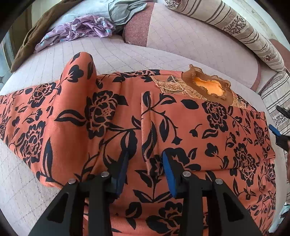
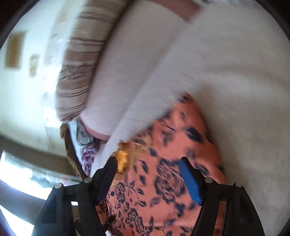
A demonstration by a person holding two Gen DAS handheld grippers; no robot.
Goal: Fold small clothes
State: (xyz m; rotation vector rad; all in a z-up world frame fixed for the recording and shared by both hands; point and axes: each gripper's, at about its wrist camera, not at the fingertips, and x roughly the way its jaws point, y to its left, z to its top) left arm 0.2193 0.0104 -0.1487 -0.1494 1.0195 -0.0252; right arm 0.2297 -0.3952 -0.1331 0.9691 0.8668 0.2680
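The left gripper hovers with fingers spread, gripping nothing, over the near hem of the orange floral top. The right gripper is likewise parted and empty. The top lies spread on the bed, one sleeve folded in; most folding seems left. Farther off wait a purple garment and striped pillows.

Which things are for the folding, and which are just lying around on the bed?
For the job:
orange flowered top, spread flat on the bed
left tongs, open over it
right tongs, open over it

Just lying about:
purple crumpled cloth
grey-blue cloth
brown cloth
striped pillow
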